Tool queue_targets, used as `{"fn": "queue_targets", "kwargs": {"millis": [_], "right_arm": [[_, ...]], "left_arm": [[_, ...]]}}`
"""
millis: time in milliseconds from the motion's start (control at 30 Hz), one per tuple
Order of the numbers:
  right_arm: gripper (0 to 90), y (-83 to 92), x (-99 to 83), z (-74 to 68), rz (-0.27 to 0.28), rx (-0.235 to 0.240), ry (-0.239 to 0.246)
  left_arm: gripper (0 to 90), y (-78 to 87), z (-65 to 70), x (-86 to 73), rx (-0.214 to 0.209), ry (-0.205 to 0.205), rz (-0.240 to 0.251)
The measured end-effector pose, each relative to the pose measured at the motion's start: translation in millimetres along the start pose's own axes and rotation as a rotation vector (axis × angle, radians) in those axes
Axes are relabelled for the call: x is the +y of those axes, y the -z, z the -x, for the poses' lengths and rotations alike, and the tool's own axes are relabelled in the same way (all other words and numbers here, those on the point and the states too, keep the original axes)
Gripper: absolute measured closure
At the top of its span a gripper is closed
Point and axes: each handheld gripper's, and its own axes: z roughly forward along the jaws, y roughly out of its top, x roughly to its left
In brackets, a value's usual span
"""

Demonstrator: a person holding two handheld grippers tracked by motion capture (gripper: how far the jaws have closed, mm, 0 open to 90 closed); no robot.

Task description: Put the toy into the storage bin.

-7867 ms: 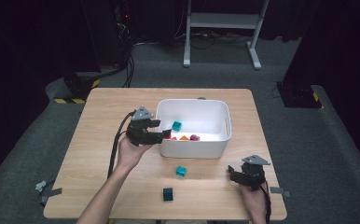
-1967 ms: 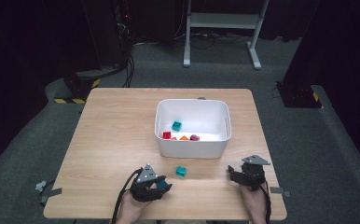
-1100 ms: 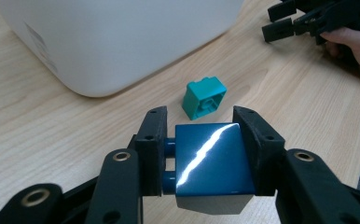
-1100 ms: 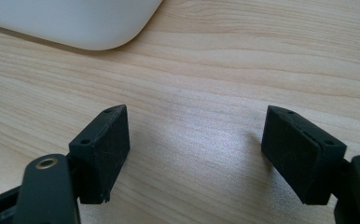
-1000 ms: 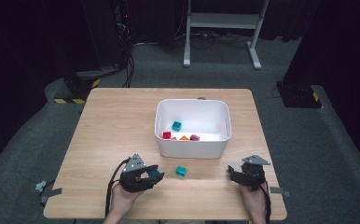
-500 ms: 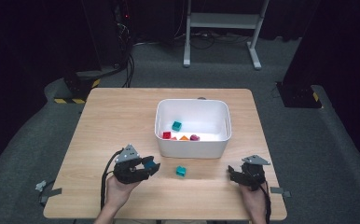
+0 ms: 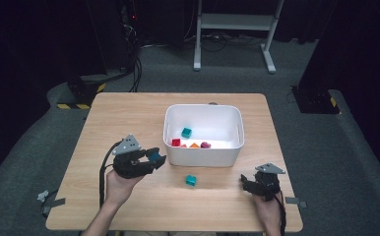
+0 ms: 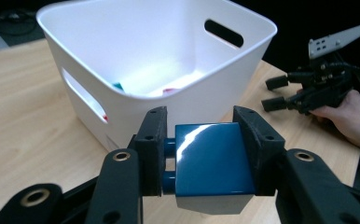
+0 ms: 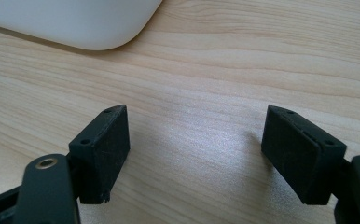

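Left gripper jaws clamped on glossy dark-blue plastic block, carried off the table at 8 o'clock of white plastic bin. Right gripper jaws spread, empty, resting at 5 o'clock. Four small blocks already binned; teal cube on wooden table left to collect

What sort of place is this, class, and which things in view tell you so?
Probably a lab or studio set up for recording. A lone wooden table stands on grey carpet among dark surroundings, cables trail across the floor behind it, and black-and-yellow hazard tape marks something by the table's far left corner.
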Motion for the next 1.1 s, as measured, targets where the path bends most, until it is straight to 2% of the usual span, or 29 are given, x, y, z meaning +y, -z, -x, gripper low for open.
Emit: {"fn": "queue_targets", "kwargs": {"millis": [167,300,400,533,700,833,1100], "right_arm": [[23.2,0.1,0.0,-0.2,0.000,0.000,-0.001],[23.2,0.1,0.0,-0.2,0.000,0.000,-0.002],[23.2,0.0,0.0,0.0,0.000,0.001,0.001],[23.2,0.0,0.0,-0.1,-0.001,0.000,-0.002],[23.2,0.0,0.0,-0.2,-0.001,0.000,-0.002],[23.2,0.0,0.0,-0.1,-0.001,0.000,-0.002],[23.2,0.1,0.0,-0.2,-0.001,0.000,-0.002]], "left_arm": [[56.6,-3.5,-4.9,20.2,-0.001,-0.009,0.006],[56.6,-8.5,-9.3,36.8,-0.022,0.028,0.031],[56.6,-15.3,-9.6,48.7,-0.023,0.025,0.039],[56.6,-28.0,-9.5,60.0,-0.017,0.007,0.022],[56.6,-40.1,-11.4,67.1,-0.002,0.010,0.008],[56.5,-48.4,-16.9,69.8,-0.006,0.031,-0.001],[56.5,-64.3,-23.7,75.6,0.024,0.041,-0.014]]}}
